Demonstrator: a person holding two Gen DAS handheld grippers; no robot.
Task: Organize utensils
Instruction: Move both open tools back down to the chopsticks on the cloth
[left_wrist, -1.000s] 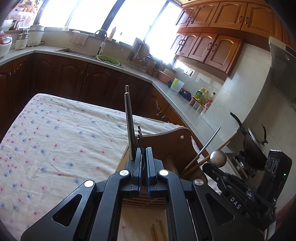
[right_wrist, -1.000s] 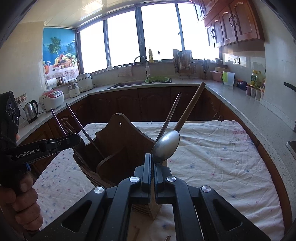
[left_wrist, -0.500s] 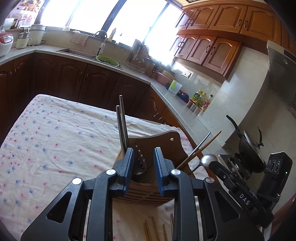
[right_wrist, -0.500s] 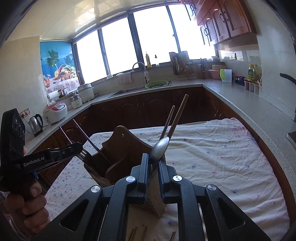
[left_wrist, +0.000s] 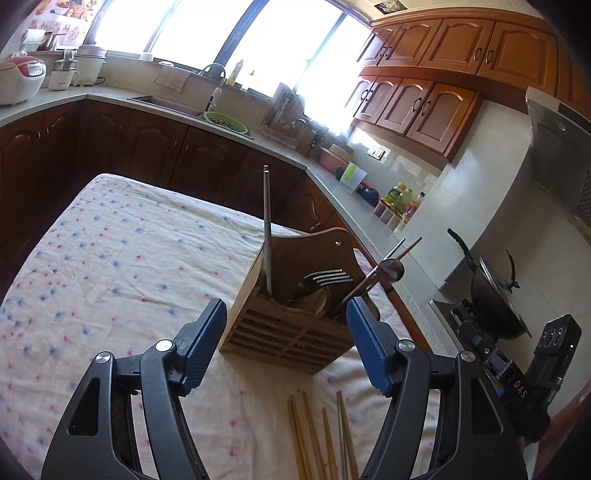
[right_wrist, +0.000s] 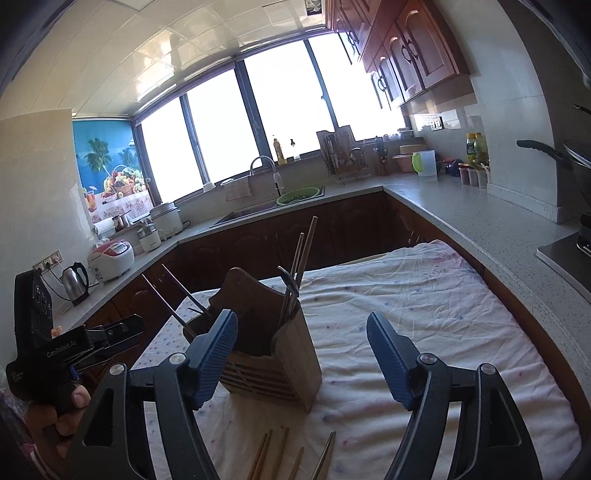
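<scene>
A wooden utensil holder (left_wrist: 284, 328) stands on the cloth-covered table (left_wrist: 110, 266); it also shows in the right wrist view (right_wrist: 273, 354). In it stand a metal fork (left_wrist: 325, 278), a spoon (left_wrist: 391, 269), metal chopsticks (left_wrist: 266, 229) and wooden chopsticks (right_wrist: 308, 243). My left gripper (left_wrist: 286, 347) is open and empty, just in front of the holder. My right gripper (right_wrist: 301, 354) is open and empty, near the holder's right side. Several loose chopsticks (left_wrist: 317, 435) lie on the cloth in front; they also show in the right wrist view (right_wrist: 284, 458).
Kitchen counters with dark cabinets (left_wrist: 155, 147) run behind and to the right of the table. A wok (left_wrist: 491, 291) sits on the stove at right. The sink (right_wrist: 266, 210), rice cookers (right_wrist: 110, 258) and a kettle (right_wrist: 75, 282) stand on the counter.
Both grippers let go of their utensils, opened wide and drew back. The fork and chopsticks, and the spoon, now stand in the holder.
</scene>
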